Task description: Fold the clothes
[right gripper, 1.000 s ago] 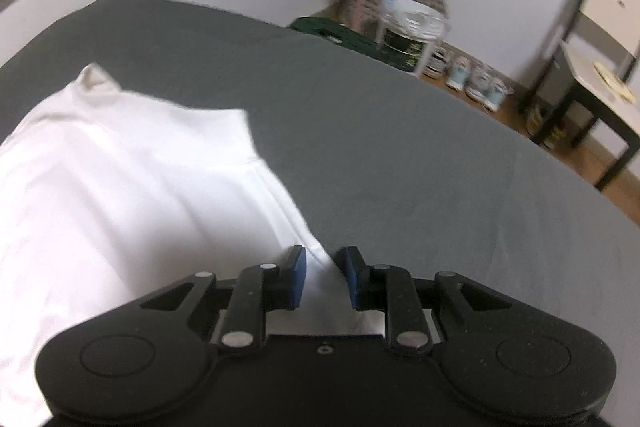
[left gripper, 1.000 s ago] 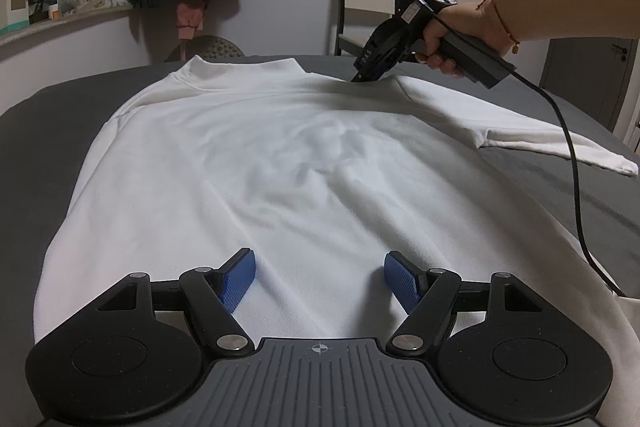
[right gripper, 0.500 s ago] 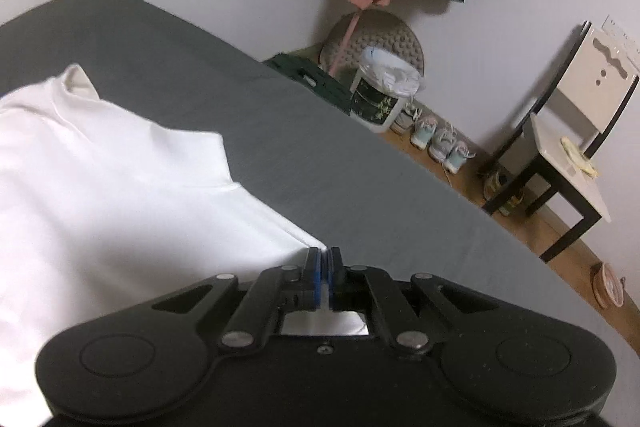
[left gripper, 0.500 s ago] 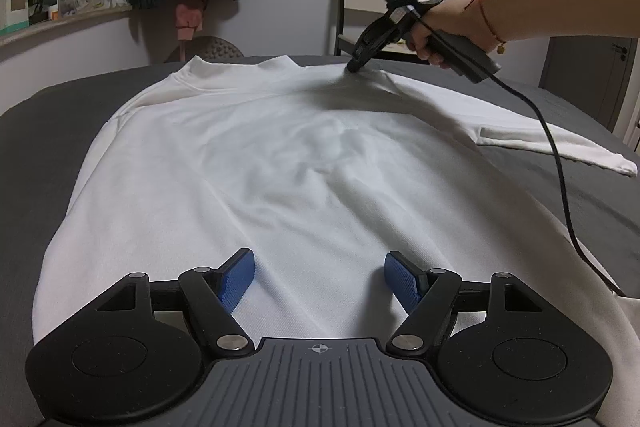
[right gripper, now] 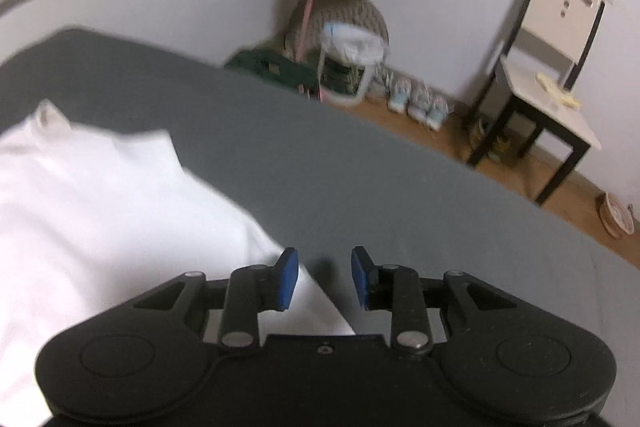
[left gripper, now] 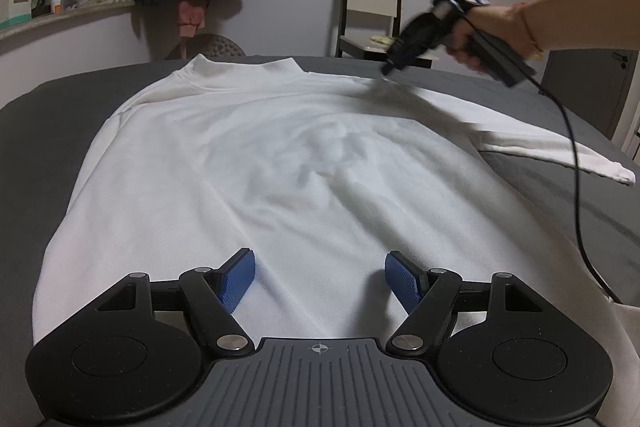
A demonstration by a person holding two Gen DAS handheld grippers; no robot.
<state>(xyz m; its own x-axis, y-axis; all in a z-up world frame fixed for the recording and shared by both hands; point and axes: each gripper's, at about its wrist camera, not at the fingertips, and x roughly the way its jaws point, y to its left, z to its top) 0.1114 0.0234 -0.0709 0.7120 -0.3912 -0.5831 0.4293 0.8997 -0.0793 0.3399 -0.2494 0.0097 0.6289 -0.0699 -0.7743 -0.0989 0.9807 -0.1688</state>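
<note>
Two grippers work over one white long-sleeved top, which lies spread flat on the grey bed, collar at the far end and hem at the near end. The left gripper hangs over the near hem with its jaws standing wide apart and nothing between them. The right gripper, at the far right shoulder, is opening its jaws; the cloth edge sits just beside its left pad and is not pinched.

The step in hand looks like squaring up the top before the first fold. To do it well, the right shoulder seam should lie straight and flat, and the right sleeve needs drawing in across the body.

Motion blur smears the right gripper and the fabric under it, so contact there is hard to judge. Both sides of the near hem are cut off by the left gripper's body. No left sleeve can be made out.
</note>
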